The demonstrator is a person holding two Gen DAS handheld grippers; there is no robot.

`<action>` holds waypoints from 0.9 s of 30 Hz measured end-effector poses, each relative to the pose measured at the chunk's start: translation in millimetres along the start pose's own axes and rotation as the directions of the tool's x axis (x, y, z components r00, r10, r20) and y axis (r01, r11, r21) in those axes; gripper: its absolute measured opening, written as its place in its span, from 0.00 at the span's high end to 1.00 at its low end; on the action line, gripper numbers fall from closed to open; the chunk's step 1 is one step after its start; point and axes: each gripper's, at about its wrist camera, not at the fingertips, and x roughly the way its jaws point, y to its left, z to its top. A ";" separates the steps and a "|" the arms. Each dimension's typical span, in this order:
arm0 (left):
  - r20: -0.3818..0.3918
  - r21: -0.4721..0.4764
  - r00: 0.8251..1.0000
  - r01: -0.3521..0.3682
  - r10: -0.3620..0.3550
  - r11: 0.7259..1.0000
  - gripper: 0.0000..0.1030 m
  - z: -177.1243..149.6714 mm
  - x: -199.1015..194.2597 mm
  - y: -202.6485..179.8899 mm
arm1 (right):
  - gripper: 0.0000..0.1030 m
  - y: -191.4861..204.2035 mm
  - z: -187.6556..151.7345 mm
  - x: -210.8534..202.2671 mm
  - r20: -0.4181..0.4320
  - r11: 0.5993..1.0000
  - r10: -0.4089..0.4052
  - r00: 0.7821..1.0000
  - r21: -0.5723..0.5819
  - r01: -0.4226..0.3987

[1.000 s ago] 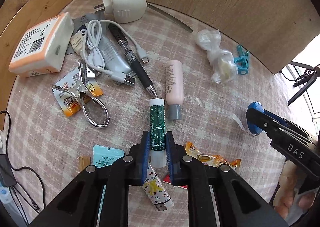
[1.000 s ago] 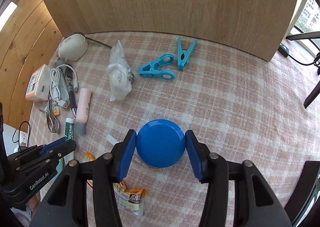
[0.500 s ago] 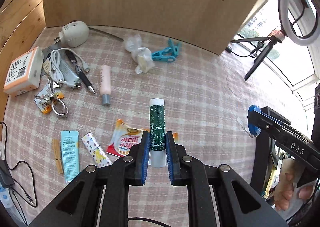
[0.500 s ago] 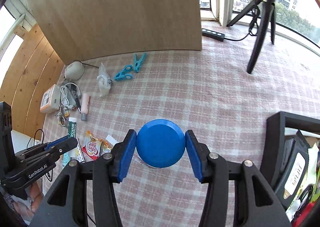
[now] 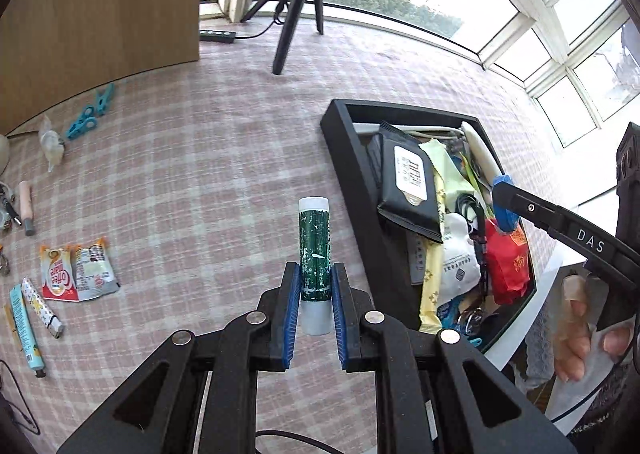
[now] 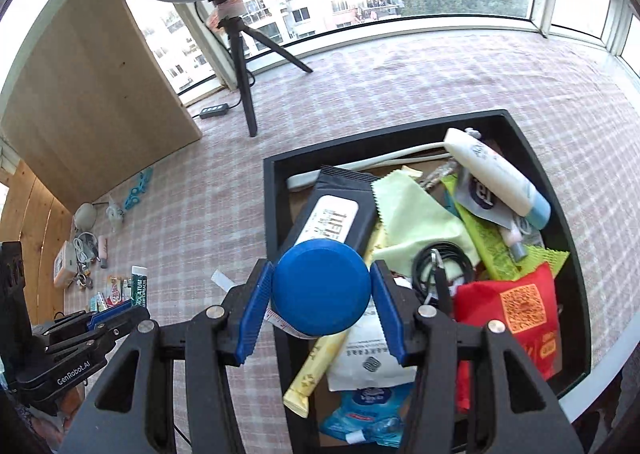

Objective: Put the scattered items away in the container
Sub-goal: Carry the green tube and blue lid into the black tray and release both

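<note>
Left gripper point(image 5: 315, 296) clenched on a green tube point(image 5: 315, 254) above the checked cloth point(image 5: 208, 174), right gripper point(image 6: 322, 304) clamped around a blue round case point(image 6: 321, 287) over the black tray's point(image 6: 276, 190) near-left rim, tray crowded with packets, scattered items lay far left, tripod point(image 6: 244, 66) beyond.

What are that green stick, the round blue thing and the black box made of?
Green stick: probably plastic with a printed label, scuffed white in flecks.
Round blue thing: looks like smooth moulded plastic with a soft sheen.
Black box: matte, straight-edged walls; plastic or painted wood, I can't tell which.
</note>
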 end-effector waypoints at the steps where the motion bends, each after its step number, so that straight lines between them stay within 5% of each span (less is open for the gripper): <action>1: -0.008 0.021 1.000 0.014 -0.014 1.000 0.86 1.7 6.5 -11.6 | 0.52 -16.3 -4.2 -6.8 0.010 0.999 -0.021 1.000 0.027 0.020; 9: -0.062 0.176 0.995 0.093 -0.083 0.980 0.86 -9.3 27.3 -104.4 | 0.52 -133.4 -42.2 -50.1 0.016 0.965 -0.157 0.988 0.217 0.150; 17: -0.132 0.250 0.986 0.131 -0.100 0.959 0.86 -26.6 44.2 -155.1 | 0.52 -181.4 -65.0 -58.7 -0.013 0.938 -0.199 0.980 0.288 0.194; 18: -0.142 0.247 0.984 0.140 -0.107 0.959 0.83 -27.0 45.6 -157.6 | 0.52 -183.3 -65.0 -58.4 -0.015 0.939 -0.193 0.981 0.286 0.189; 20: -0.150 0.239 0.983 0.142 -0.108 0.961 0.53 -27.3 47.1 -160.0 | 0.52 -183.2 -64.8 -58.7 -0.016 0.948 -0.169 0.986 0.270 0.166; 27: -0.075 0.238 0.995 0.079 -0.063 0.968 0.51 -26.2 34.9 -151.7 | 0.43 -177.3 -56.6 -65.3 0.021 0.950 -0.165 0.986 0.272 0.154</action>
